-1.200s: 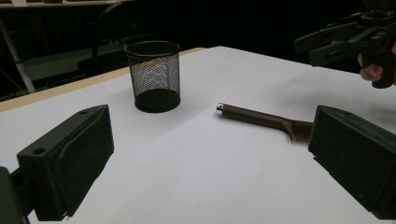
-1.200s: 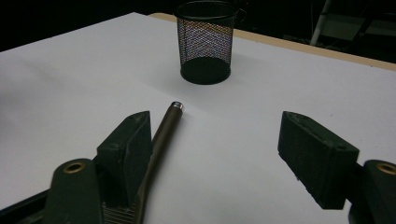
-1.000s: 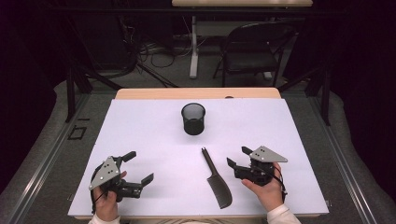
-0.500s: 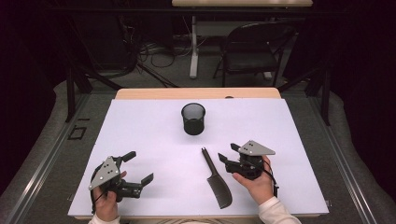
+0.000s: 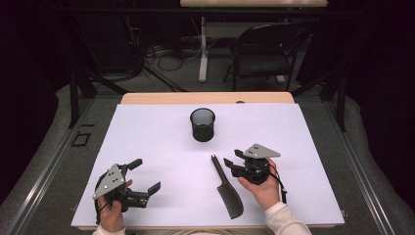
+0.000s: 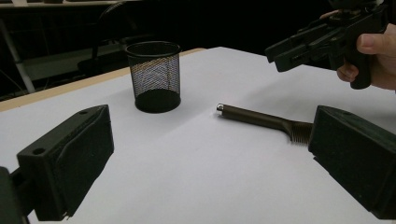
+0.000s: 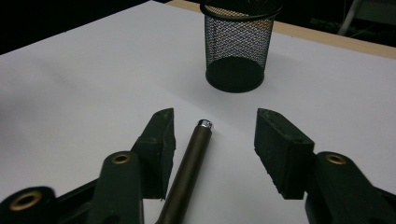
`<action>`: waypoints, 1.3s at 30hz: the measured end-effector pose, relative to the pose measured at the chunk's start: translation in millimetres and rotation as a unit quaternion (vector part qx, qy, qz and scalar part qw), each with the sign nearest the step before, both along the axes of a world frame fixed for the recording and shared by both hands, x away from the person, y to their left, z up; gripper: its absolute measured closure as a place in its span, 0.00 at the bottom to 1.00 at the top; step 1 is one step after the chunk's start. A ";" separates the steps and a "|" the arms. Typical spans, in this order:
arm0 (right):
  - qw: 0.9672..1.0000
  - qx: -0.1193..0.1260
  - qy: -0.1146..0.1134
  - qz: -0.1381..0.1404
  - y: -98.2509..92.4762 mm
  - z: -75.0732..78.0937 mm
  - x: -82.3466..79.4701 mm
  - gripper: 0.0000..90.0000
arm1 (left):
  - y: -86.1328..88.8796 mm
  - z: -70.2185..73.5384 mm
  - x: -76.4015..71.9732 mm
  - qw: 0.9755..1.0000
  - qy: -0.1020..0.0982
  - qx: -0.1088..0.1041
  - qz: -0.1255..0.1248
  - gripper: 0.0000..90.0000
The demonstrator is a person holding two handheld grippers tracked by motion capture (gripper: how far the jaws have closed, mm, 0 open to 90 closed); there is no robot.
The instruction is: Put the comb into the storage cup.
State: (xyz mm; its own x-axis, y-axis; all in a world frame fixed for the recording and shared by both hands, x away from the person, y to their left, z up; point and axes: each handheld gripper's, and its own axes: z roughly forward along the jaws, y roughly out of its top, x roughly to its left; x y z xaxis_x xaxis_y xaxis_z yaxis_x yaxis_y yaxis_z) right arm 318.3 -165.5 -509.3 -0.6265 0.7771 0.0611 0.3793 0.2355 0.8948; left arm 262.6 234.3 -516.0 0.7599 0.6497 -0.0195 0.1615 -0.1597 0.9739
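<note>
A dark comb (image 5: 227,188) lies flat on the white table cover (image 5: 161,137), its thin handle pointing toward a black mesh cup (image 5: 202,124). My right gripper (image 5: 232,157) hovers at the handle's tip. In the right gripper view the handle (image 7: 189,172) lies between the jaws of the right gripper (image 7: 212,140), close to the left one; the jaws have just been closing and stand open, with a clear gap to the right one. My left gripper (image 5: 145,175) rests open near the front left with nothing in it. The left gripper view looks past the left gripper (image 6: 210,158) to the cup (image 6: 155,74) and comb (image 6: 254,116).
The cup (image 7: 239,44) stands upright just beyond the comb's handle tip. A wooden strip (image 5: 205,98) edges the table's far side. Behind it are a dark chair (image 5: 264,54) and floor cables.
My right gripper has moved left to the comb's handle and its jaws have narrowed around it. The left gripper, the comb and the cup have stayed where they were.
</note>
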 end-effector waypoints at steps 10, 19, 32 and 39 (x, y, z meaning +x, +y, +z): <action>1.000 -0.004 0.024 0.019 10.4 -9.8 9.5 0.77 | 0.0 -0.1 0.1 1.000 0.000 0.000 0.000 0.01; 0.999 -0.017 0.034 0.028 22.5 -17.9 16.1 0.92 | 0.5 -0.3 0.3 1.000 0.000 -0.002 -0.003 0.01; 0.997 -0.023 0.060 0.045 36.5 -28.2 21.6 1.00 | 0.8 -0.4 0.5 1.000 0.001 0.000 -0.002 0.01; 0.996 -0.038 0.066 0.054 42.4 -33.7 21.2 1.00 | 1.6 -0.4 0.7 1.000 0.000 0.000 -0.003 0.01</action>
